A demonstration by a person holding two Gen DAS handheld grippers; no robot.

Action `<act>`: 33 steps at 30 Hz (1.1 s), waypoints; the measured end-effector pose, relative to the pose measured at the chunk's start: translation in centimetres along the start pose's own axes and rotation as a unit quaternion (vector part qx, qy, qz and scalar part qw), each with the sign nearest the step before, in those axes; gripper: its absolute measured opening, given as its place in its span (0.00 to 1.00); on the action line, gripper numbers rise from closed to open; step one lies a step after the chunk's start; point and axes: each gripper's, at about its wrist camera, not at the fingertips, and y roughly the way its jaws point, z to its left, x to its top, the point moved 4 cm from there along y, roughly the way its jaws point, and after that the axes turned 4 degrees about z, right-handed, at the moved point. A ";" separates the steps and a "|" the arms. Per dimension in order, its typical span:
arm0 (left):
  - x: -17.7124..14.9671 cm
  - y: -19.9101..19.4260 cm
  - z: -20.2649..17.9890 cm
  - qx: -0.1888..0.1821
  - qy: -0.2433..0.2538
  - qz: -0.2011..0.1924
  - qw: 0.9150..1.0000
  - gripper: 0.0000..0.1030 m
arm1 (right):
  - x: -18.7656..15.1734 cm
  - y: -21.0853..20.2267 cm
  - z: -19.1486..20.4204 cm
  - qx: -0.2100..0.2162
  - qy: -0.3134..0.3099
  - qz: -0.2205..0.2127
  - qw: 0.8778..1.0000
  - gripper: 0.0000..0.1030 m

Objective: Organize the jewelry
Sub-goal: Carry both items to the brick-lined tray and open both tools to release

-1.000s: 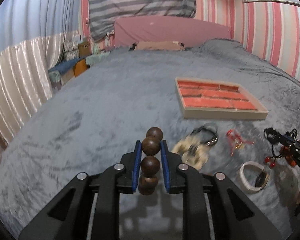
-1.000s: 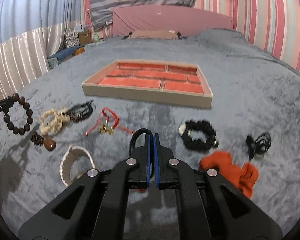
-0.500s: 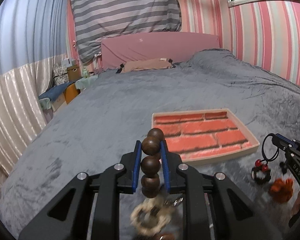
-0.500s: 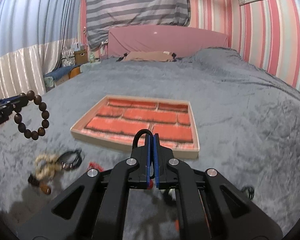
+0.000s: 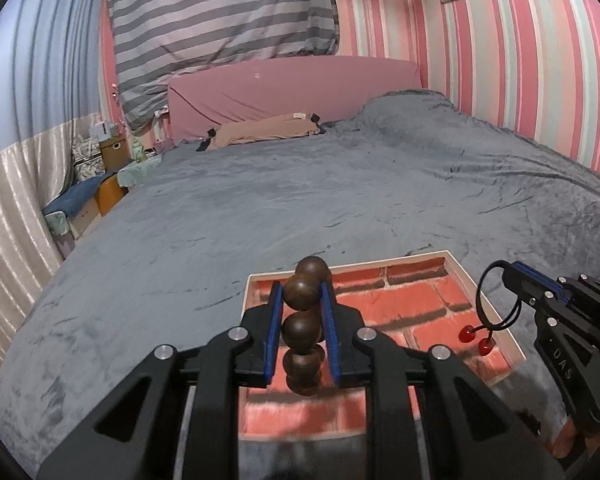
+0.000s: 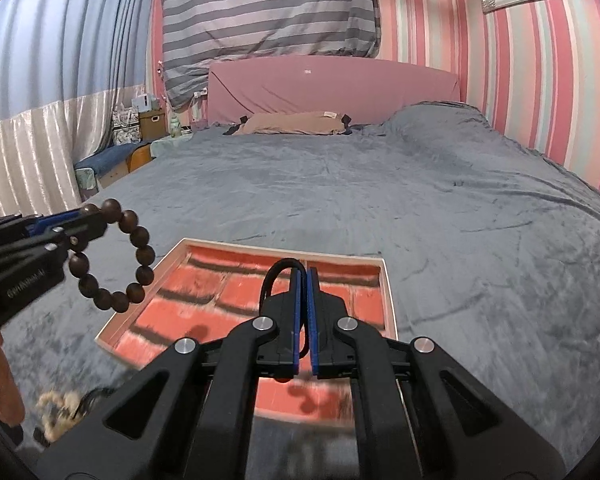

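Note:
My left gripper (image 5: 302, 292) is shut on a dark wooden bead bracelet (image 5: 302, 320) and holds it above the near left part of the tray (image 5: 456, 266), which has cream walls and a red brick-pattern floor. The bracelet also hangs from that gripper in the right wrist view (image 6: 114, 256). My right gripper (image 6: 303, 276) is shut on a black cord loop with two red beads (image 5: 480, 340) and hovers over the tray (image 6: 390, 300). The cord arches over its fingertips (image 6: 278, 270).
The tray lies on a grey blanket covering a bed (image 5: 340, 184). Loose jewellery, a cream braided piece (image 6: 56, 408), lies blurred at the near left. A tan pillow (image 6: 296, 122) and pink headboard (image 6: 332, 84) are at the far end.
Both grippers have moved forward from the loose jewellery to above the tray, each carrying its piece. The tray now fills the near field of both views.

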 end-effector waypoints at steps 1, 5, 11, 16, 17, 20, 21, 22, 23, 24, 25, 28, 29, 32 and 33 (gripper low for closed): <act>0.3 0.8 -0.1 -0.001 0.001 0.002 1.000 0.19 | 0.4 1.1 -0.1 -0.001 -0.001 0.004 1.000 0.04; 1.4 5.4 -0.7 0.004 0.011 0.017 1.000 0.19 | 1.6 5.1 -0.6 -0.013 -0.009 0.016 1.000 0.04; 2.1 12.5 -1.0 0.009 0.012 0.051 0.999 0.19 | 2.4 10.5 -2.1 -0.017 0.003 0.046 0.999 0.04; 1.5 16.7 -0.8 0.009 -0.003 0.084 0.996 0.19 | 2.3 13.5 -3.1 -0.021 0.009 0.070 0.997 0.04; 1.3 17.2 -0.5 0.008 -0.005 0.088 0.996 0.19 | 2.2 14.1 -3.3 -0.022 0.010 0.075 0.997 0.04; 0.9 18.9 -0.4 0.012 -0.008 0.102 0.995 0.19 | 2.1 15.4 -3.1 -0.020 0.014 0.093 0.995 0.04; 0.9 19.3 -0.4 0.013 -0.008 0.107 0.994 0.19 | 1.9 15.7 -3.0 -0.020 0.013 0.099 0.995 0.04; 0.8 19.8 -0.4 0.014 -0.009 0.113 0.993 0.19 | 1.8 16.1 -2.9 -0.018 0.014 0.110 0.994 0.04; 0.8 20.2 -0.3 0.016 -0.011 0.119 0.993 0.19 | 1.9 16.5 -2.7 -0.017 0.015 0.116 0.993 0.04; 0.7 20.3 -0.2 0.016 -0.012 0.122 0.992 0.19 | 1.9 16.9 -2.7 -0.021 0.013 0.127 0.992 0.04; 0.6 20.5 -0.1 0.014 -0.014 0.128 0.992 0.19 | 1.9 17.3 -2.6 -0.021 0.014 0.136 0.990 0.04; 0.1 21.0 -0.1 0.013 -0.019 0.143 0.989 0.19 | 1.4 18.5 -2.8 -0.027 0.017 0.164 0.986 0.04; -0.1 21.2 -0.2 0.010 -0.020 0.149 0.989 0.19 | 1.2 18.8 -2.9 -0.029 0.017 0.173 0.984 0.04; -0.3 21.5 0.1 0.016 -0.027 0.156 0.987 0.19 | 0.7 19.6 -3.0 -0.034 0.019 0.193 0.980 0.04; -0.3 21.6 0.1 0.020 -0.025 0.158 0.987 0.19 | 0.6 19.8 -3.1 -0.035 0.020 0.199 0.979 0.04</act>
